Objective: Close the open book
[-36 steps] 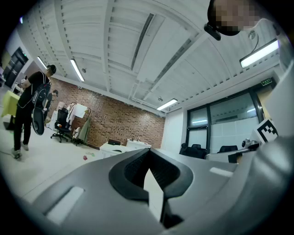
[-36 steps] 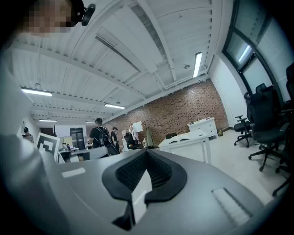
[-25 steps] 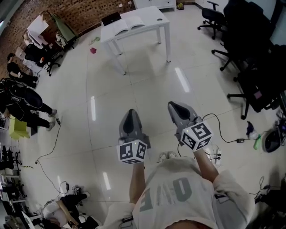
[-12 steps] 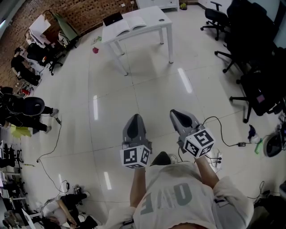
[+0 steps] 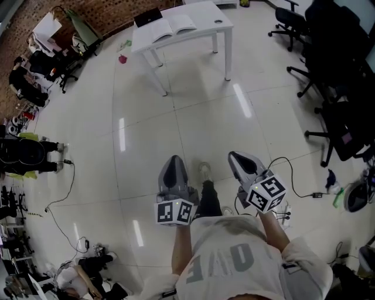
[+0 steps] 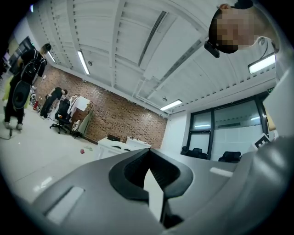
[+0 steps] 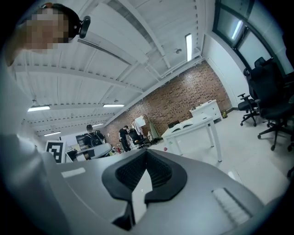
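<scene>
The open book (image 5: pixel 170 26) lies flat on a white table (image 5: pixel 202 30) far ahead at the top of the head view, next to a dark laptop (image 5: pixel 147 16). Both grippers are held out level over the tiled floor, well short of the table. My left gripper (image 5: pixel 171 163) is shut and holds nothing; in the left gripper view its tips (image 6: pixel 148 155) meet, with the table (image 6: pixel 115 144) small in the distance. My right gripper (image 5: pixel 237 158) is also shut and empty; in the right gripper view its tips (image 7: pixel 147 154) touch, with the book (image 7: pixel 182 125) far beyond.
Black office chairs (image 5: pixel 337 70) crowd the right side. People and chairs (image 5: pixel 26 153) stand along the left wall. Cables (image 5: pixel 296 183) trail on the floor at right. A small red object (image 5: pixel 122 58) lies left of the table. The person's leg and shoe (image 5: pixel 205 176) show between the grippers.
Both grippers have sunk lower in the head view and stayed shut. The person has stepped forward, a leg now showing between them. The table has slid towards the top edge.
</scene>
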`<state>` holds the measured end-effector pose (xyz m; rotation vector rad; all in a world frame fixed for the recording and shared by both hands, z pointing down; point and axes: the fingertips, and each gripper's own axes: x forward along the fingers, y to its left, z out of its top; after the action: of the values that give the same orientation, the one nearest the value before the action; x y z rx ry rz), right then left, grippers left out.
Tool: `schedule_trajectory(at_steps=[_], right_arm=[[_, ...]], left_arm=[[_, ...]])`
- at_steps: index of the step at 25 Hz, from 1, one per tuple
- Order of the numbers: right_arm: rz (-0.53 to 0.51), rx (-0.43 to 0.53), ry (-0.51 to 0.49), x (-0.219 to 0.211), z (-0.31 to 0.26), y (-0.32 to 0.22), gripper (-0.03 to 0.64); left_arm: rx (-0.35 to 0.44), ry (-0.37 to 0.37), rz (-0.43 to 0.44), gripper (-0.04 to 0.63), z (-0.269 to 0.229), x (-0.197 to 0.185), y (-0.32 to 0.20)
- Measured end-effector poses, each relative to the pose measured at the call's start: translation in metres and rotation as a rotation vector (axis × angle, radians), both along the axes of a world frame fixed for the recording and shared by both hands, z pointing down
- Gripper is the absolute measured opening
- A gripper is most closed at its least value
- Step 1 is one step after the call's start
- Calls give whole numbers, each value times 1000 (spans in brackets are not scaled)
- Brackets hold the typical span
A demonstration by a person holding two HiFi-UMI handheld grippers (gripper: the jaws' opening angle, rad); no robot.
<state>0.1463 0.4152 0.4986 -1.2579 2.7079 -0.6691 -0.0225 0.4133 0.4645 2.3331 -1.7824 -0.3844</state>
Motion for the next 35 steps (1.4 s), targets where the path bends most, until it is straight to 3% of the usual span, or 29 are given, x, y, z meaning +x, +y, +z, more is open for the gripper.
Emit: schedule_trajectory(at_steps=[12, 24, 32, 35], right_arm=[[-16, 28, -32, -96, -21, -248, 3], [-28, 33, -39, -122, -5, -424, 3], [-43, 120, -5, -119, -23, -603, 3], [-28, 129, -14, -114, -30, -673, 5]], left_arm=[[41, -25, 18, 17, -31, -92, -257], [-14, -7, 81, 17, 4, -86, -415], [-26, 16, 19, 17, 4, -89, -579], [-8, 56, 19, 17, -9, -89, -649]])
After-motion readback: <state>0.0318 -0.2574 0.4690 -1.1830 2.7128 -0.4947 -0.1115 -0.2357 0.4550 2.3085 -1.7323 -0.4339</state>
